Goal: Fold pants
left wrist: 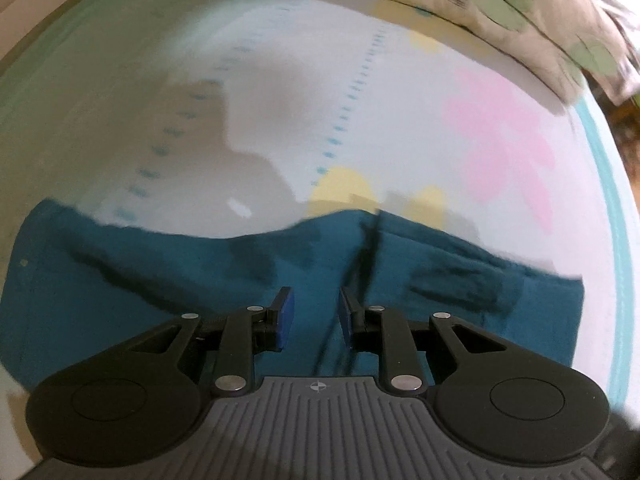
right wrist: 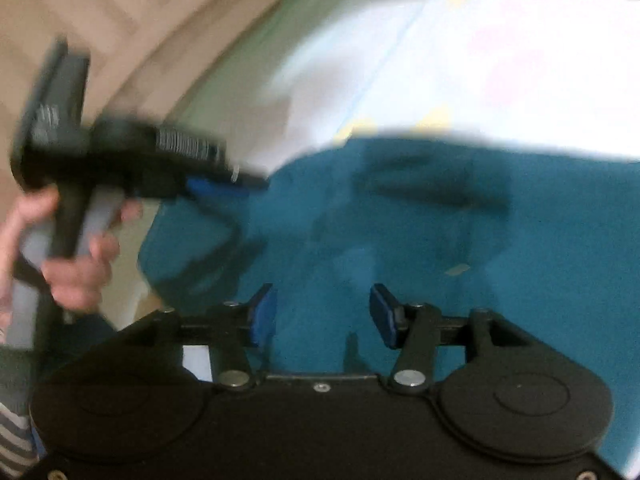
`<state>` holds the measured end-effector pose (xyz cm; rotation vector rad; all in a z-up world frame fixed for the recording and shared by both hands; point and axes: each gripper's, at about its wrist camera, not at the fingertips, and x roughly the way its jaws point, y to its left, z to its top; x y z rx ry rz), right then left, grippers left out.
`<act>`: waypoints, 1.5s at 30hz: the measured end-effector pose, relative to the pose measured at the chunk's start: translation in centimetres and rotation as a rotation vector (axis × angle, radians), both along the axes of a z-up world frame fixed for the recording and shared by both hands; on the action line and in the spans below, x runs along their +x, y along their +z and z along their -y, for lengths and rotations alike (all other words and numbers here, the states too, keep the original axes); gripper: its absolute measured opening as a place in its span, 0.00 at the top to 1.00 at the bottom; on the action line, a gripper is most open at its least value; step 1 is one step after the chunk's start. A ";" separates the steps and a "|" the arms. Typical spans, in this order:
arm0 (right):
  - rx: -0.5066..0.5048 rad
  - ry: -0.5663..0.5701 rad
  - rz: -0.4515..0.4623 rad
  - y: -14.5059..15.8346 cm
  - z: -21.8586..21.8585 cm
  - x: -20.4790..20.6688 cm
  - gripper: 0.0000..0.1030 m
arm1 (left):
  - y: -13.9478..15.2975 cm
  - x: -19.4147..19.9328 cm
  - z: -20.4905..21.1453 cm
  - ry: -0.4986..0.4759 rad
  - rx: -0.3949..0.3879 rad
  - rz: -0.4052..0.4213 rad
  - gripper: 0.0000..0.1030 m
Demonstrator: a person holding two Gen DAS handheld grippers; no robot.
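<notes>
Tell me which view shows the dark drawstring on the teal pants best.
The left wrist view: the drawstring runs as a fairly sharp dark line across the pants, just beyond the left tool. The right wrist view is blurred; only dark smudges show there, so I cannot pick it out.

From the left wrist view we look steeply down along the left gripper (left wrist: pixel 316 320) onto the teal pants (left wrist: pixel 160 280), close above them; beyond the pants lies the white sheet (left wrist: pixel 280 80), with a pillow (left wrist: pixel 500 8) at its far right edge. From the right wrist view we look down at a shallower slant along the right gripper (right wrist: pixel 322 316), again close over the pants (right wrist: pixel 520 280), taking in the left gripper (right wrist: pixel 224 186) and the hand (right wrist: pixel 76 268) holding it at the pants' left edge. We see in both views the pants' far edge and the sheet (right wrist: pixel 440 60) beyond.
</notes>
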<state>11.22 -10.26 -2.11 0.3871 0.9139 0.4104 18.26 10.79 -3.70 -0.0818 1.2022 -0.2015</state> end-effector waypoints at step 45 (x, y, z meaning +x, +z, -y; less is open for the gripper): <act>-0.149 -0.290 0.079 2.5 6.5 1.6 0.45 | 9.6 -2.5 -9.5 0.054 -0.023 0.225 0.77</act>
